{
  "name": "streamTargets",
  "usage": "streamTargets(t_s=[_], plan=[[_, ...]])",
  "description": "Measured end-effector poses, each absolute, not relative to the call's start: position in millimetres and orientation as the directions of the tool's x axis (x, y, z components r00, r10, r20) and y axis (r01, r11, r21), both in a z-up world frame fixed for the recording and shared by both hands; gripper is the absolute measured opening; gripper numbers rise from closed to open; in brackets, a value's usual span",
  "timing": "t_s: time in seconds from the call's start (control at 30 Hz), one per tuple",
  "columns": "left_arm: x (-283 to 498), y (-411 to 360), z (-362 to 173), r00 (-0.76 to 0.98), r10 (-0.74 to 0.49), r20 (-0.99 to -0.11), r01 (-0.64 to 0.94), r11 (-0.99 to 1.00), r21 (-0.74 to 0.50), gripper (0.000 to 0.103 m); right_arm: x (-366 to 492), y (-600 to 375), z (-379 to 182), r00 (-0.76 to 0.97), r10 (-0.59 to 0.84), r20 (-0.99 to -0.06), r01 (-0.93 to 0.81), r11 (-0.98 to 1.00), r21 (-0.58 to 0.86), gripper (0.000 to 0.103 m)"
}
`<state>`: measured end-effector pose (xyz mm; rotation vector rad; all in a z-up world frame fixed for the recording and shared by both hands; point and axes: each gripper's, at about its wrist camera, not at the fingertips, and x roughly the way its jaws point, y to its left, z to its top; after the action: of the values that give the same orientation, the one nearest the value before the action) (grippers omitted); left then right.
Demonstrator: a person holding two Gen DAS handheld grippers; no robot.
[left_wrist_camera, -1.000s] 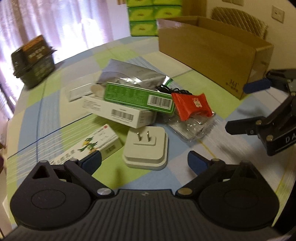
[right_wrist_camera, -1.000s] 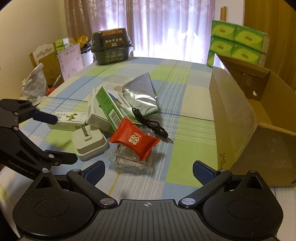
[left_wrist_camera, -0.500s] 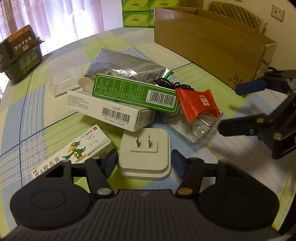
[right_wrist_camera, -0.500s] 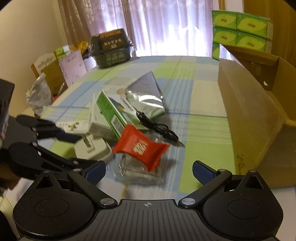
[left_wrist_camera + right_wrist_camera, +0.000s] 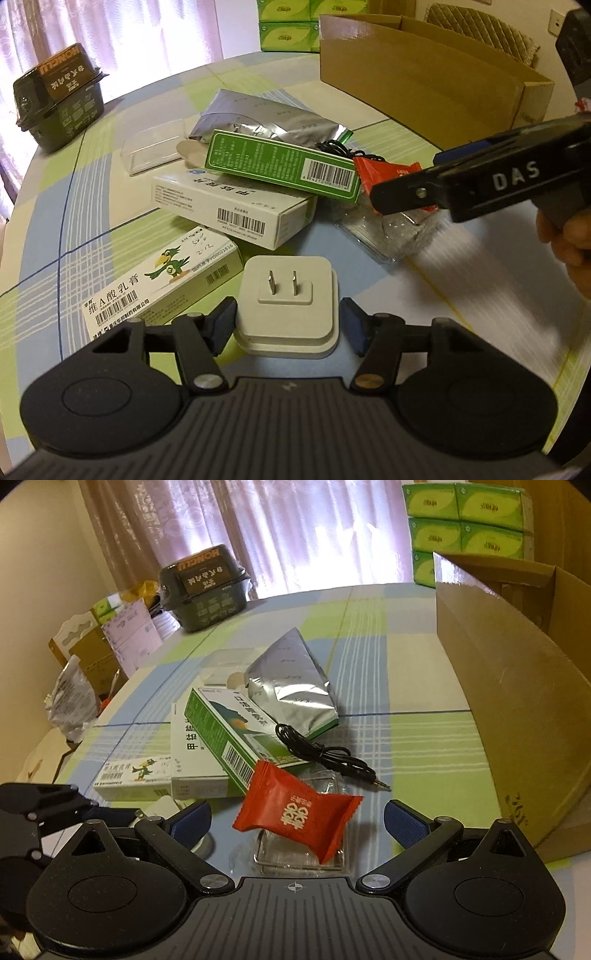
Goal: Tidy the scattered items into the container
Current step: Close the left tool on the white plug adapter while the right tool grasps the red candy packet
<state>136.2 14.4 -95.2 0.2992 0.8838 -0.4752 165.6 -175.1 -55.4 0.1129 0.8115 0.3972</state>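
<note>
Left wrist view has my left gripper [image 5: 287,320] spread around the white plug adapter [image 5: 287,303] on the table, pads beside its flanks but, I judge, not yet pressing; if I close this near its rounded base it could squirt out toward the parrot box [image 5: 159,284]. My right gripper [image 5: 297,821] hangs apart over the red candy packet [image 5: 295,812], whose slack wrapper may slip, and the cardboard box [image 5: 517,716] waits to the right.

The left black two-finger claw [image 5: 288,321] is sitting with its blue-padded fingers [image 5: 221,321] parted; the right black claw [image 5: 297,821] is spreading wide, a hand [image 5: 569,236] gripping it.
</note>
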Motion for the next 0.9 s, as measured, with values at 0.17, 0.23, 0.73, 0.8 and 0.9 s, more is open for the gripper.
streamTargets(t_s=[0.17, 0.23, 0.73, 0.8, 0.9], plan=[[137.9, 18.2, -98.0, 0.543, -0.276, -0.793, 0.483, 0.875, 0.026, 0.062, 171.8, -171.5, -57.9, 0.627, 0.369, -0.686, -0.283, 0.928, 0.241, 0.103], [137.6, 18.4, -99.0, 0.543, -0.277, -0.793, 0.479, 0.878, 0.021, 0.062, 174.2, -170.9, -58.9, 0.622, 0.37, -0.691, -0.283, 0.928, 0.243, 0.084], [133.6, 15.6, -99.9, 0.57, -0.314, -0.759, 0.457, 0.889, -0.025, 0.078, 168.5, -171.5, -61.1, 0.621, 0.341, -0.706, -0.272, 0.938, 0.214, 0.068], [133.2, 15.0, -99.6, 0.573, -0.316, -0.756, 0.46, 0.888, -0.022, 0.077, 165.6, -171.9, -60.6, 0.625, 0.334, -0.705, -0.271, 0.94, 0.204, 0.068], [131.6, 15.4, -97.1, 0.582, -0.333, -0.742, 0.466, 0.884, -0.031, 0.076, 158.4, -172.1, -58.3, 0.632, 0.33, -0.701, -0.285, 0.94, 0.186, 0.068]])
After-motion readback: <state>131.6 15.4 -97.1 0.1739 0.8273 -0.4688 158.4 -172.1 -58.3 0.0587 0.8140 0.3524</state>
